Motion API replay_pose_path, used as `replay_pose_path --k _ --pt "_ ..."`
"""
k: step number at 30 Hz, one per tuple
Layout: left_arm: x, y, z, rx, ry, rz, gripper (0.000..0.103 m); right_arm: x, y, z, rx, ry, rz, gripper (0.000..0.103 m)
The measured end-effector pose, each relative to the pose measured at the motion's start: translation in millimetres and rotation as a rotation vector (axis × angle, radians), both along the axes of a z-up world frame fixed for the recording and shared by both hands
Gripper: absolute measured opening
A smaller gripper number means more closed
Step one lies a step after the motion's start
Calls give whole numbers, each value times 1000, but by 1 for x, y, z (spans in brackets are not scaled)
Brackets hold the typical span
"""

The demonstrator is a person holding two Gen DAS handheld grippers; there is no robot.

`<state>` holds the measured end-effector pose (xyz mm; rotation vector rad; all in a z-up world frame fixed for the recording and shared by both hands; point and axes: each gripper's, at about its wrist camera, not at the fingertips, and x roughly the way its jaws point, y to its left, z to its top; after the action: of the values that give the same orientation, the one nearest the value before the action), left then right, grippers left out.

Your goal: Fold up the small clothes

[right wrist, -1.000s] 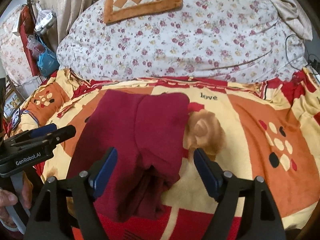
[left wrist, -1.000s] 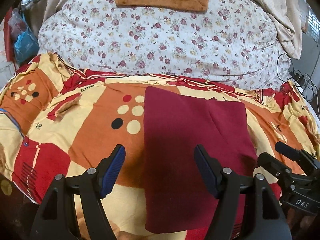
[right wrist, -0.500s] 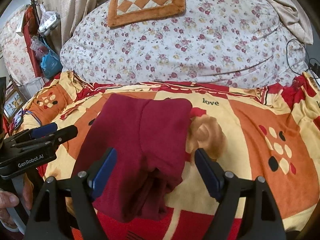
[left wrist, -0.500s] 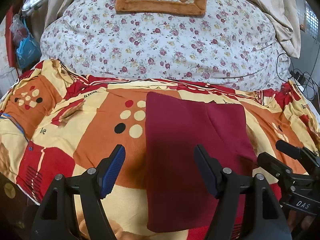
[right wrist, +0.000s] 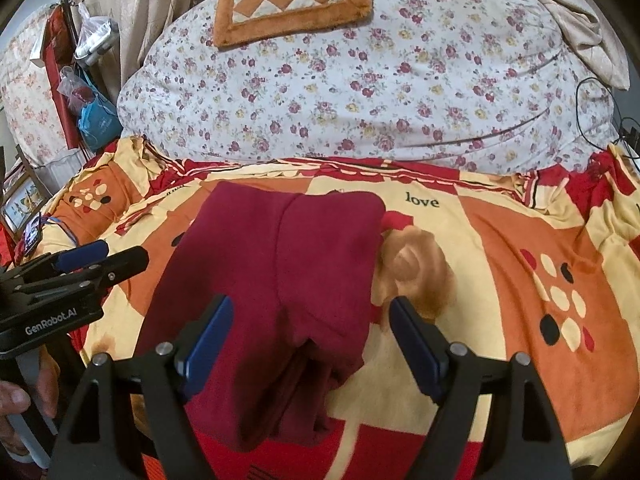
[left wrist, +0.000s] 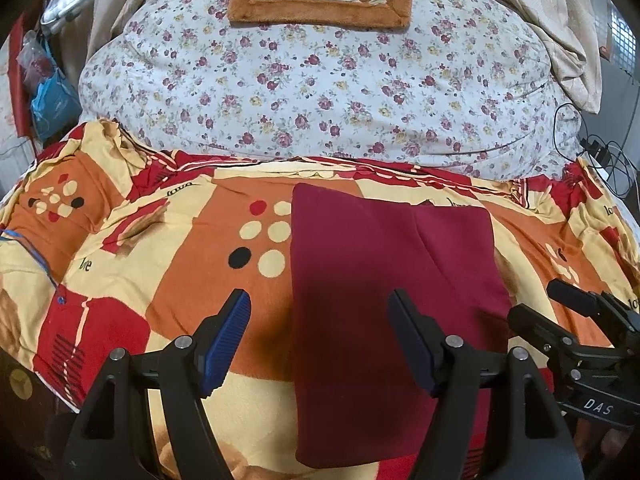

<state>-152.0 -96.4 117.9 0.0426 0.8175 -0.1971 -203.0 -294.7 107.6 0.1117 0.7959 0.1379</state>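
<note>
While folded maroon garment (left wrist: pixel 384 300) lies flat on patterned blanket (left wrist: pixel 168 280): left tool (left wrist: pixel 320 336) wide, right tool (right wrist: pixel 310 336) wide, both gripping nothing.

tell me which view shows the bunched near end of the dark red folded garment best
The right wrist view: the dark red folded garment shows its rumpled near-end folds between the open fingers. The left wrist view shows the garment as a flat smooth panel, that bunched end not visible.
</note>
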Motion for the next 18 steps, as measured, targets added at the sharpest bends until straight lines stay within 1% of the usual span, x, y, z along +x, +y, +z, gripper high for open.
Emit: replay_pose_path --k 12,18 --pt "7 2 -2 -8 13 4 63 7 -2 -4 0 14 2 83" --pt "7 -1 -4 3 10 -3 63 8 -1 -5 0 17 2 83"
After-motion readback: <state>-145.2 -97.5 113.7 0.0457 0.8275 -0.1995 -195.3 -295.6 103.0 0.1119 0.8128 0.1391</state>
